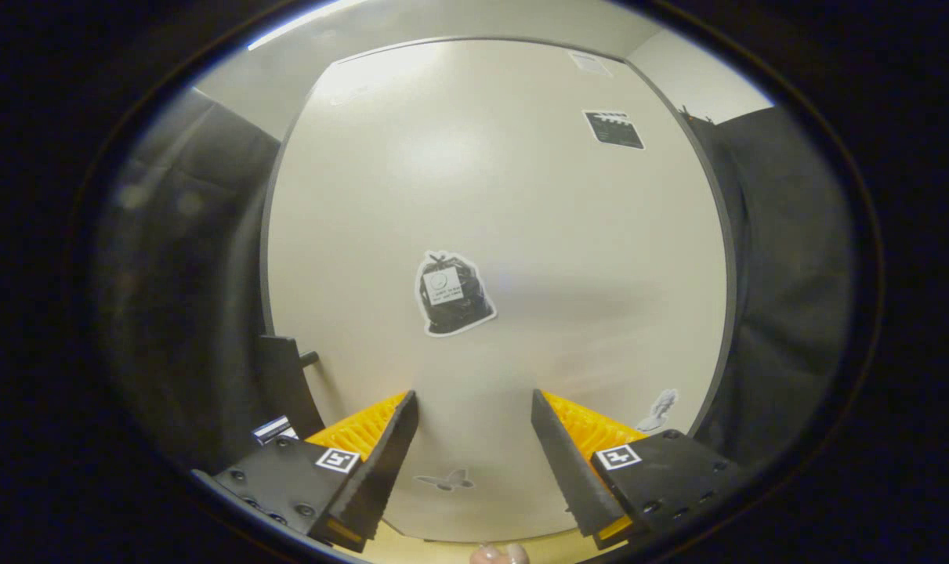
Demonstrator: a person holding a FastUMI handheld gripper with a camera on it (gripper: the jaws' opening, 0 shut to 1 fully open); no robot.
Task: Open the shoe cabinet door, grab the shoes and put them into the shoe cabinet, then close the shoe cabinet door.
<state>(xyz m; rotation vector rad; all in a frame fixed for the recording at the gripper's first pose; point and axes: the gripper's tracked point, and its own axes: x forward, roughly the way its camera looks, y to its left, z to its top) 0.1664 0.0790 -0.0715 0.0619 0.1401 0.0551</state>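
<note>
Gripper (474, 454): fingers wide, holding nothing.
Cabinet door (505, 196): shut, flat ahead (stickered).
Handle (290, 384): door's left edge, beside left finger.

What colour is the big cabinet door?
The cabinet door is plain cream-beige, in the gripper view; the gripper is open.

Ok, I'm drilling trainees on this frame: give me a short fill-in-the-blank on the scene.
1. The hand-held gripper has its fingers ___, with nothing between them.
2. The cabinet door ahead of it is ___.
3. The sticker beyond the fingers pictures a tied black ___.

Missing words: open; shut; bag
</note>
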